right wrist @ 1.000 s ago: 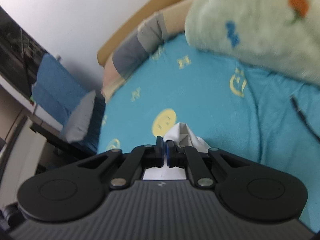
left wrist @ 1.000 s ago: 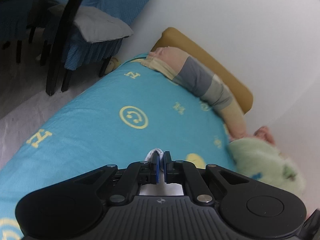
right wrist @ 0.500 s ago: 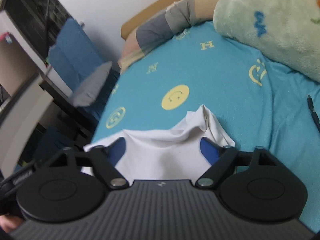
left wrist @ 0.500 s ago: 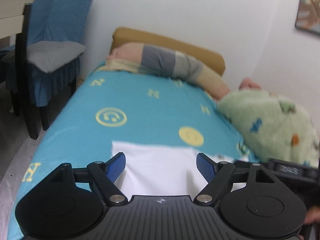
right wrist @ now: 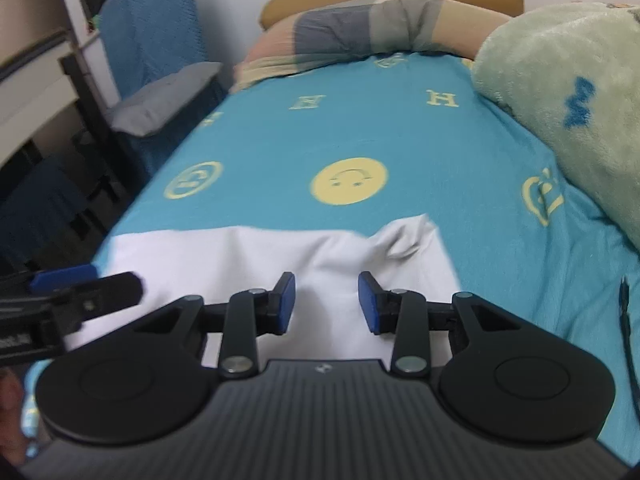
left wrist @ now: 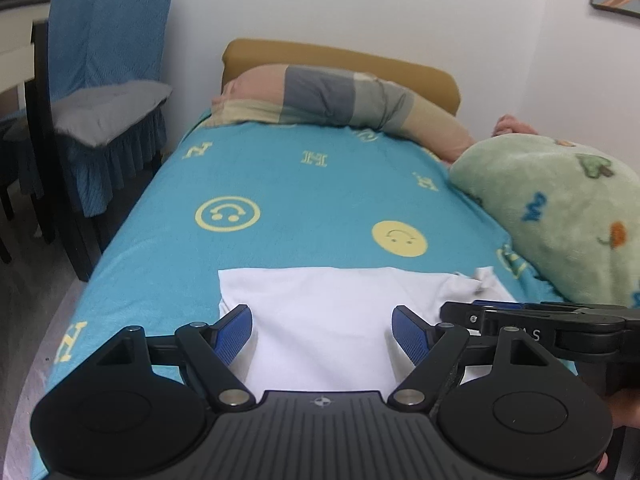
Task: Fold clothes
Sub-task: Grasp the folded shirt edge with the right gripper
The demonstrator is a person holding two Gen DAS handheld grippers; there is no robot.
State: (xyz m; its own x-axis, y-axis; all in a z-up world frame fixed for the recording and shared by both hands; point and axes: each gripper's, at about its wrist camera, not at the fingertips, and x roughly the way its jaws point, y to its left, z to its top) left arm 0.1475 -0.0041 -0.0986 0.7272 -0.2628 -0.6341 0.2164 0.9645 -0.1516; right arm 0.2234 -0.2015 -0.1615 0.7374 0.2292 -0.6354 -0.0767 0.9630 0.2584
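A white garment [left wrist: 324,312] lies flat on the blue bed sheet [left wrist: 304,184], folded into a rectangle with a rumpled far right corner [left wrist: 480,278]. It also shows in the right wrist view [right wrist: 248,256]. My left gripper [left wrist: 322,332] is open and empty, held just above the garment's near left part. My right gripper [right wrist: 327,302] is open and empty above the garment's right part. The right gripper shows side-on in the left wrist view [left wrist: 532,320], and the left gripper in the right wrist view [right wrist: 68,288].
A green plush blanket [left wrist: 560,216] is heaped on the bed's right side. A striped pillow [left wrist: 340,98] lies at the headboard. A blue-covered chair [left wrist: 108,92] stands left of the bed. A dark cable [right wrist: 626,320] lies on the sheet at the right.
Both grippers were shut on the white garment a second ago; they have let it go and opened. The garment now lies flat on the bed.
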